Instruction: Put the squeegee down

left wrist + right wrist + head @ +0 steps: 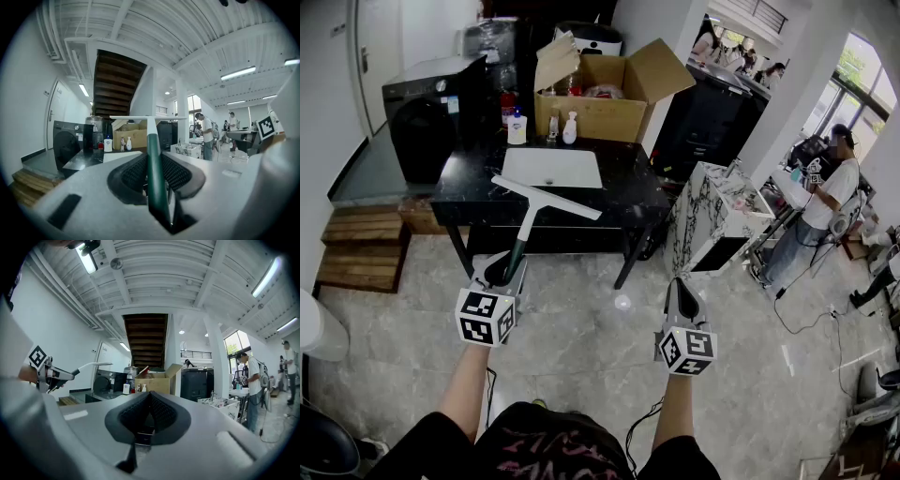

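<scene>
Progress: task judged not yet completed; the long white-bladed squeegee with a white neck and dark green handle rests on no surface and is carried in the air. Left hand-held gripper is clamped on the green handle, with both ribbed black pads pressing its sides in the left gripper view. The handle runs straight out along the jaws and the blade sits crosswise at the far end. From the head view, the blade hangs over the near edge of the black stone table, just in front of its white rectangular sink; contact with the table cannot be confirmed and seems unlikely. Right hand-held gripper is empty, jaws together, well apart from the squeegee, over the floor. Remaining, by judgement: lower the squeegee to a resting place, release, withdraw.
</scene>
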`<state>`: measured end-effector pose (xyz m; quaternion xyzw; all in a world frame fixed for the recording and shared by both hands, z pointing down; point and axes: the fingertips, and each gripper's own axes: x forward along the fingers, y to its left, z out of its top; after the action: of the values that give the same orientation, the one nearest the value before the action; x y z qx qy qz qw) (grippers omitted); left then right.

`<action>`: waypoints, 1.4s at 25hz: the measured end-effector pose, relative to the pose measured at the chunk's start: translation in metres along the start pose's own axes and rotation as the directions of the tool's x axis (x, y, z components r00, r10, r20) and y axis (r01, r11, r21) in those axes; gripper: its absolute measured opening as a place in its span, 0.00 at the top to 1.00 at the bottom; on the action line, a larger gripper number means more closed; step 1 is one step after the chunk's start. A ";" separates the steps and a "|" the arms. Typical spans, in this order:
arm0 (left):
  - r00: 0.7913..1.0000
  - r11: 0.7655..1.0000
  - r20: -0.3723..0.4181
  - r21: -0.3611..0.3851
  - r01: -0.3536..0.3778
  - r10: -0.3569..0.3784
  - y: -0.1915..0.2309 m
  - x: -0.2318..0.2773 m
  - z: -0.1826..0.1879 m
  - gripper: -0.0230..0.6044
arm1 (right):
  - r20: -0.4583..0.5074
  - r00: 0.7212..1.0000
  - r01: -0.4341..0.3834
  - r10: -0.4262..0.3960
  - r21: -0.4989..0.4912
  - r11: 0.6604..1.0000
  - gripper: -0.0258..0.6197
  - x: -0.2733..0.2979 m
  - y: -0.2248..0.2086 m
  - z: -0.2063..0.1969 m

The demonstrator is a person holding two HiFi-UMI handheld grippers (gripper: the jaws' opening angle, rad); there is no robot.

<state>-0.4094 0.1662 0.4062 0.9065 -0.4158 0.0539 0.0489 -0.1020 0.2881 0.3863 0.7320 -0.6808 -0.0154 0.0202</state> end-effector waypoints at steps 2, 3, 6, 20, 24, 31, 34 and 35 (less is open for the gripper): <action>1.000 1.000 0.001 0.007 0.005 -0.005 0.001 -0.004 0.003 0.80 | 0.004 1.000 0.003 -0.003 -0.001 1.000 0.96 -0.003 0.004 0.003; 1.000 1.000 0.002 0.009 0.008 -0.008 0.001 -0.006 0.003 0.80 | 0.006 1.000 0.006 -0.006 -0.002 1.000 0.96 -0.005 0.006 0.005; 1.000 1.000 0.001 0.007 0.014 -0.014 0.005 -0.012 0.000 0.80 | 0.010 1.000 0.010 -0.010 -0.007 1.000 0.96 -0.009 0.012 0.005; 0.999 0.999 0.001 -0.001 0.050 -0.050 0.009 -0.021 -0.010 0.80 | 0.022 0.999 0.028 -0.028 -0.015 0.999 0.96 -0.024 0.030 0.003; 0.999 0.999 0.005 -0.008 0.050 -0.050 0.016 -0.023 -0.015 0.80 | 0.009 1.000 0.028 -0.027 -0.017 0.999 0.96 -0.023 0.039 -0.005; 0.998 0.998 -0.001 -0.008 0.056 -0.056 0.014 -0.002 -0.020 0.80 | 0.011 0.999 0.031 -0.030 -0.014 0.999 0.96 -0.008 0.027 -0.015; 0.998 0.998 -0.005 -0.006 0.056 -0.056 0.011 0.017 -0.021 0.80 | 0.007 1.000 0.027 -0.027 -0.015 1.000 0.96 0.006 0.014 -0.019; 0.999 0.999 -0.007 -0.004 0.054 -0.054 0.010 0.024 -0.020 0.80 | 0.005 1.000 0.027 -0.027 -0.014 1.000 0.96 0.011 0.009 -0.020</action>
<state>-0.4028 0.1440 0.4297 0.9172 -0.3911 0.0548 0.0536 -0.1090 0.2767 0.4068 0.7408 -0.6710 -0.0222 0.0233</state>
